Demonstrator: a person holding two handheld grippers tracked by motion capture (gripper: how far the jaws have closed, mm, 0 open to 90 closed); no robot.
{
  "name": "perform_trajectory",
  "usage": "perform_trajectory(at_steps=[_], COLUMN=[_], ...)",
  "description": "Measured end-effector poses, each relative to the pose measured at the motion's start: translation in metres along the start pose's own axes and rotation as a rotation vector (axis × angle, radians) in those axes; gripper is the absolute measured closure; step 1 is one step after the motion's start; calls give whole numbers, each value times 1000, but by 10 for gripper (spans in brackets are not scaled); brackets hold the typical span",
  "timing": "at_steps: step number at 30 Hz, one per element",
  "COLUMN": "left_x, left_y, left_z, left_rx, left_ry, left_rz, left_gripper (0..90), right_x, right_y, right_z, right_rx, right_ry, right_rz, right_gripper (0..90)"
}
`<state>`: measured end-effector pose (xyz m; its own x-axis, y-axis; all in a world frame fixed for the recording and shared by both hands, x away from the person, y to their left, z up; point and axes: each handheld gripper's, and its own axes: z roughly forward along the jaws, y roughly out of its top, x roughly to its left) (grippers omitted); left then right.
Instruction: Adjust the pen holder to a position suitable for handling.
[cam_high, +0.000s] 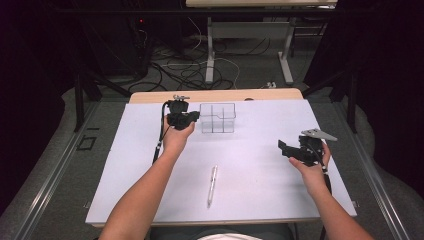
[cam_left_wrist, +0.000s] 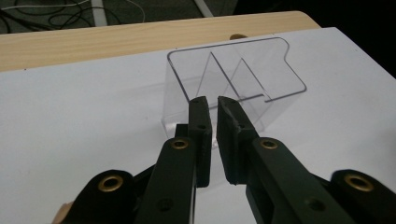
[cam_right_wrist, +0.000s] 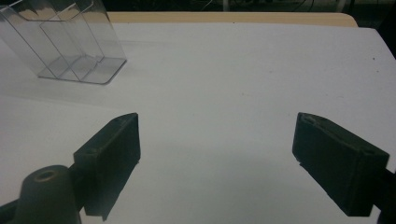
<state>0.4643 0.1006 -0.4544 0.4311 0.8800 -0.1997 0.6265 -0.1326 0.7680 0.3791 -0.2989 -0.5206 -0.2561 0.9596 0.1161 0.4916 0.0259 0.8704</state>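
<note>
A clear plastic organiser (cam_high: 217, 118) with inner dividers stands at the back middle of the white mat. My left gripper (cam_high: 194, 117) hovers just to its left, pointing at it. In the left gripper view the left gripper (cam_left_wrist: 213, 100) has its jaws only a narrow slit apart, nothing between them, and the organiser (cam_left_wrist: 243, 70) stands right behind the tips. My right gripper (cam_high: 287, 149) is held at the right side of the mat, wide open and empty (cam_right_wrist: 217, 119), with the organiser (cam_right_wrist: 70, 42) far off at upper left. A white pen (cam_high: 212, 185) lies near the front middle.
The white mat (cam_high: 260, 200) covers a wooden table whose bare edge (cam_high: 215, 95) shows at the back. Beyond it are cables on the floor (cam_high: 185, 70) and another table's legs (cam_high: 210, 55). Dark frame bars flank both sides.
</note>
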Motion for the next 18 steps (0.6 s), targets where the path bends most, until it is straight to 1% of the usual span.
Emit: perform_trajectory(at_steps=[3,4,6,7,8,9,10,11,13,16,17,18], left_x=[-1,-2,-2,-2,-2,-1,-1,-1,-1,-1,-1,0], left_y=[-5,-7,-10,-12,-15,-16,-18,-20,-24,-30,-32,-34], left_z=[-8,-10,-15,-18,-19,-21,-23,-25,-28,-31,-32,-34], left_rx=[-2,-7,-5,-6,-10,-9,-12,-9,-17,-21,-20,-18], left_ry=[-19,-27,-47,-47,-56,-64,-68,-69,-56,-52,-54,-56], left_rz=[3,-7,-9,-5,-17,-22,-25,-18,-2,7,0,4], left_gripper=[811,804,786,779,773,762,751,738,727,694,674,650], right_x=[1,1,2,2,2,2,2,2,2,2,2,2], right_y=[0,1,1,1,1,1,1,1,1,1,1,1], right_z=[0,0,0,-1,-1,-1,-1,-1,-1,-1,-1,-1], right_rx=[-4,-6,-5,-6,-9,-8,-9,-8,-8,-9,-9,-10], right_ry=[2,3,4,5,5,5,5,5,5,7,8,8], right_rz=[-4,-7,-1,-1,-6,1,-3,-2,-2,-3,-3,-3], right_gripper=[147,147,147,147,147,147,147,147,147,147,147,147])
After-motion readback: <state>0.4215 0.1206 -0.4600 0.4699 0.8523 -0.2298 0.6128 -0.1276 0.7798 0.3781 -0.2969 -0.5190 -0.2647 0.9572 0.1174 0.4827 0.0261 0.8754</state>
